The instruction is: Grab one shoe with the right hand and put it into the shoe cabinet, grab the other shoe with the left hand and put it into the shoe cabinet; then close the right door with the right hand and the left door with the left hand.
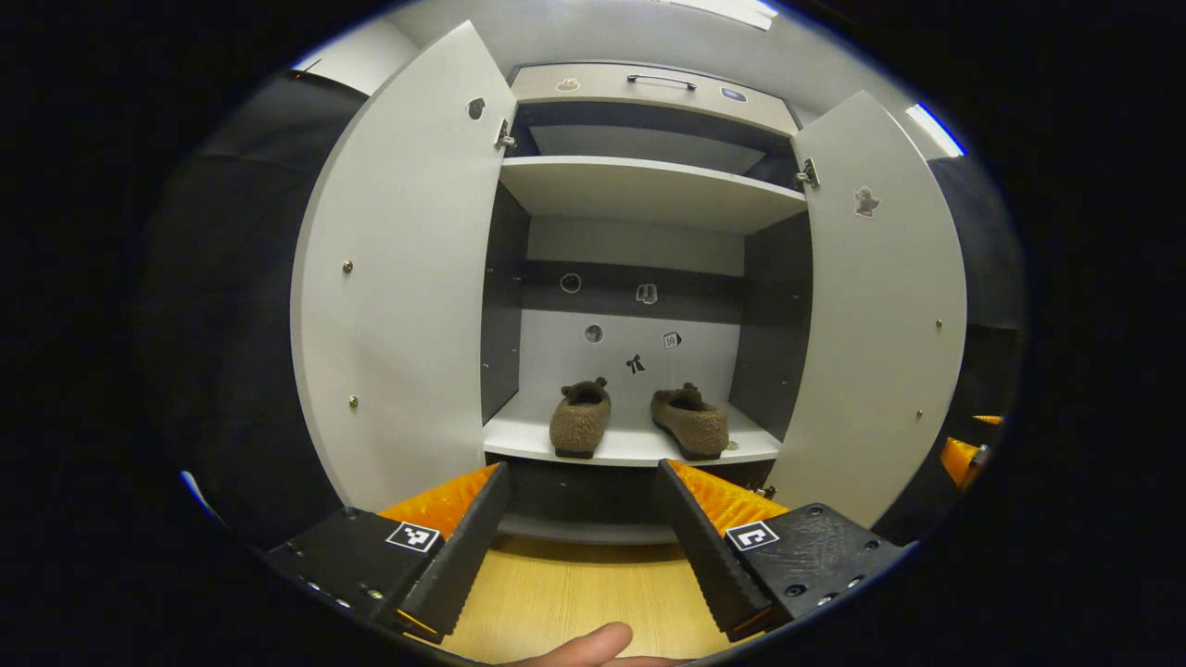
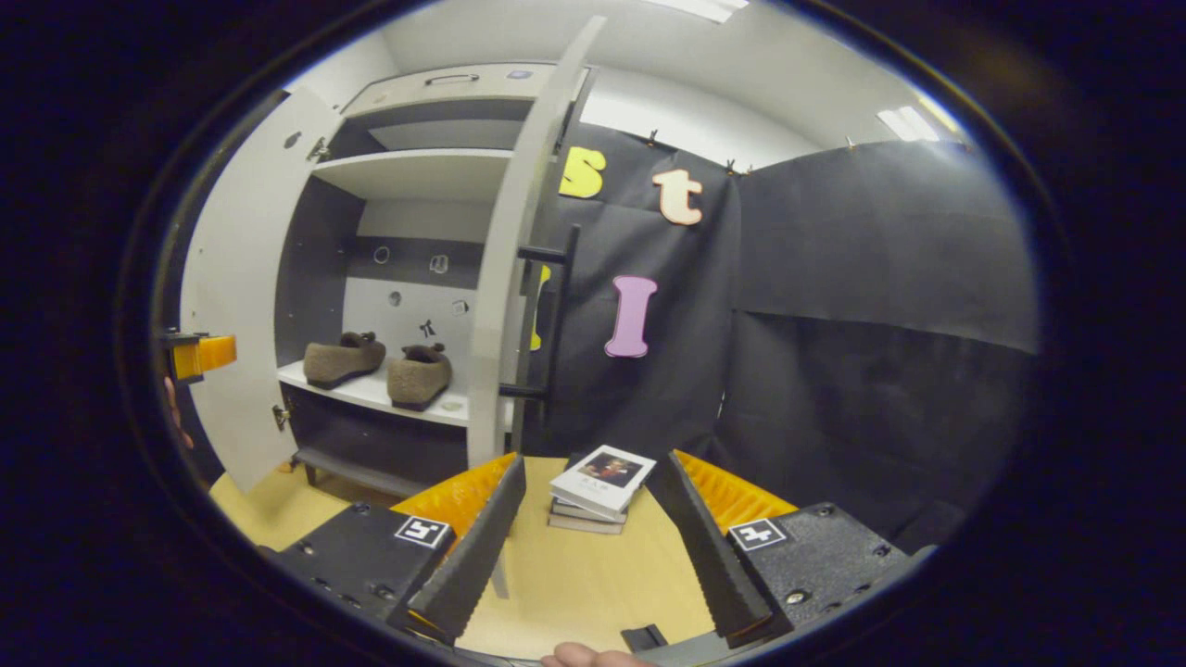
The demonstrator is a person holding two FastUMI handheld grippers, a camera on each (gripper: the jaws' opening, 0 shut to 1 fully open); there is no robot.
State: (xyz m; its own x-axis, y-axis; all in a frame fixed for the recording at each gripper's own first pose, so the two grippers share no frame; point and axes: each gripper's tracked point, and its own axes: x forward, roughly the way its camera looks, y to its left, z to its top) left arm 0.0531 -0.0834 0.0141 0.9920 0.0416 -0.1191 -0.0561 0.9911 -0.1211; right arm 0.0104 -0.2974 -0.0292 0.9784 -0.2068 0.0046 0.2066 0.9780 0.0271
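Observation:
Two brown fuzzy shoes stand side by side on the lower shelf of the shoe cabinet [image 1: 639, 190]: the left shoe [image 1: 580, 419] and the right shoe [image 1: 690, 421]. Both cabinet doors hang wide open, the left door [image 1: 403, 278] and the right door [image 1: 880, 306]. My left gripper [image 1: 584, 477] is open in front of the cabinet, apart from the shoes, holding nothing. In the right gripper view the shoes [image 2: 345, 359] [image 2: 419, 376] sit behind the right door [image 2: 514, 250], seen edge-on with its dark handle [image 2: 556, 320]. My right gripper [image 2: 593, 472] is open and empty, off to the door's right.
A small stack of books [image 2: 598, 486] lies on the wooden floor [image 2: 593, 584] just past the right gripper's fingers. Black cloth walls stand to the right of the cabinet. The left gripper [image 2: 199, 355] shows at the far left of the right gripper view.

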